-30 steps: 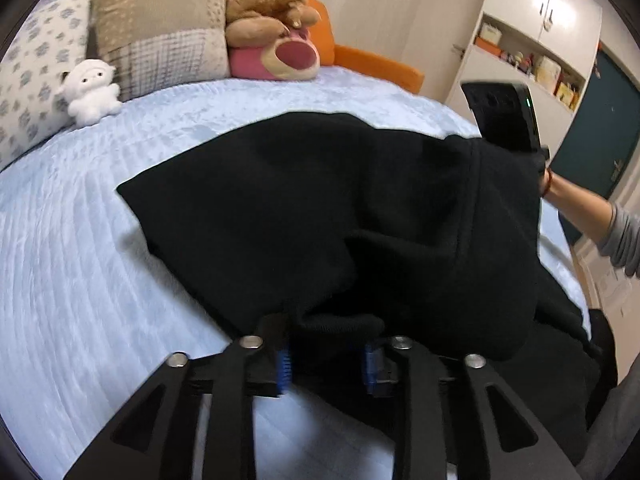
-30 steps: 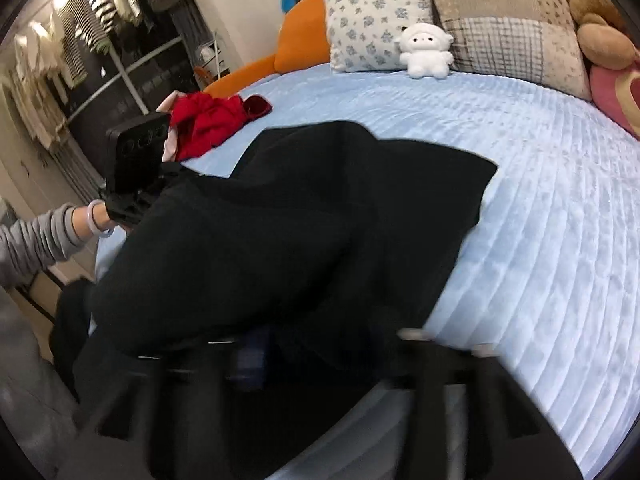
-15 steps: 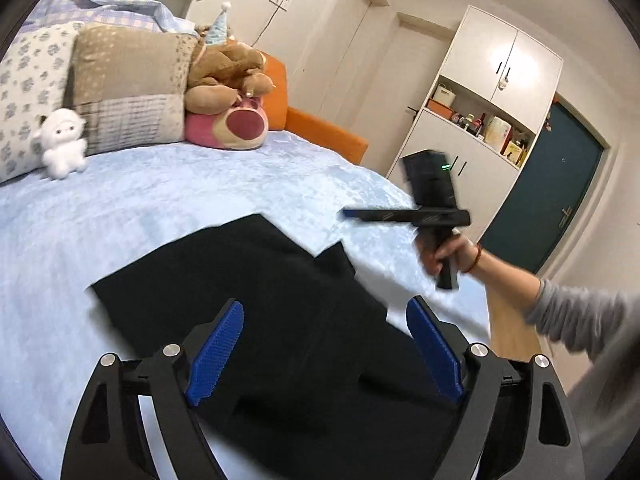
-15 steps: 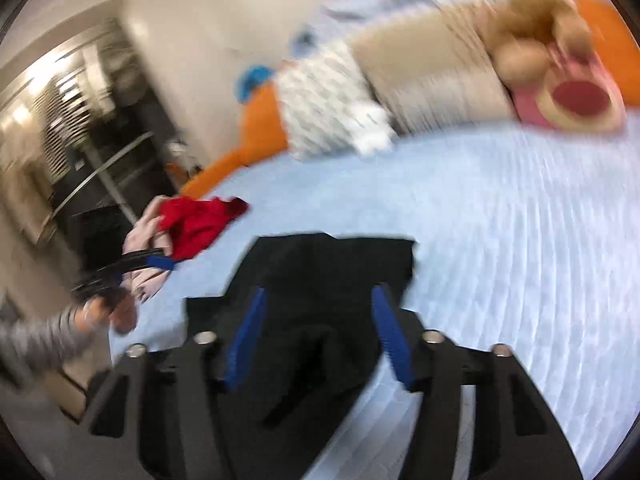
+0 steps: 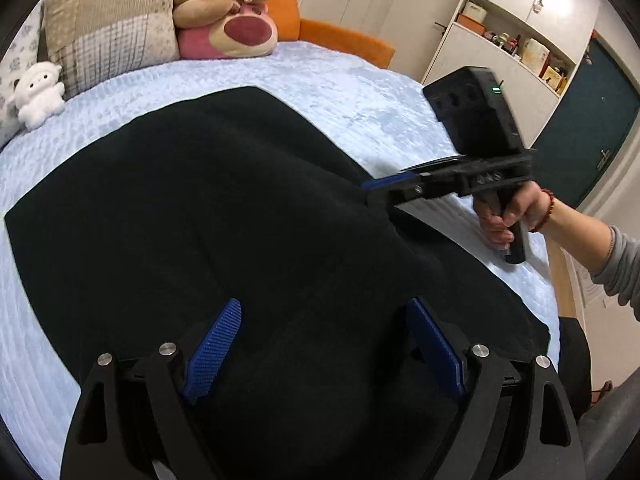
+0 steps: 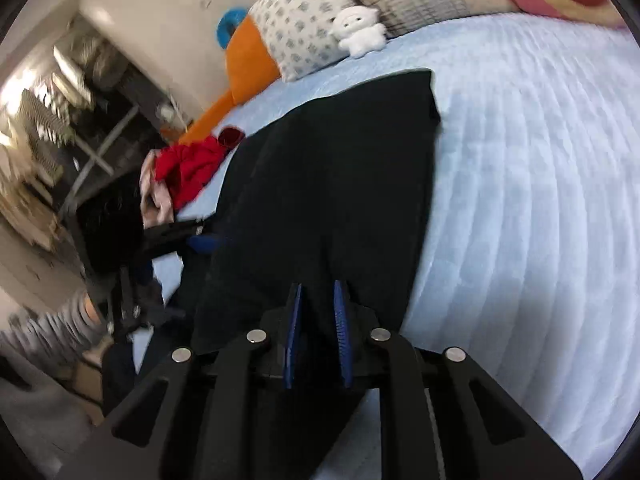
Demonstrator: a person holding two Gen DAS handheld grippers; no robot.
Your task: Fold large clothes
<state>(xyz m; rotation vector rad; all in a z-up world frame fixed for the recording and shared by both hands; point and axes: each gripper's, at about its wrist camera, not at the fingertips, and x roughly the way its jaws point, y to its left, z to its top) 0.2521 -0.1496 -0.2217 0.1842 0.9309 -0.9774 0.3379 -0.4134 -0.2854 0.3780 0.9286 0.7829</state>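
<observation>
Across the frame's centre, black garment (image 5: 224, 216) lies spread on the bed (image 5: 360, 96). Left tool (image 5: 324, 344) has let go, now wide open above it; right tool (image 6: 318, 336) is closing at the cloth's edge (fresh grip, next fold likely).

A large black soft fabric garment (image 5: 224, 216) lies spread across the pale blue bed, filling the centre of the frame, its surface gently rumpled.
</observation>
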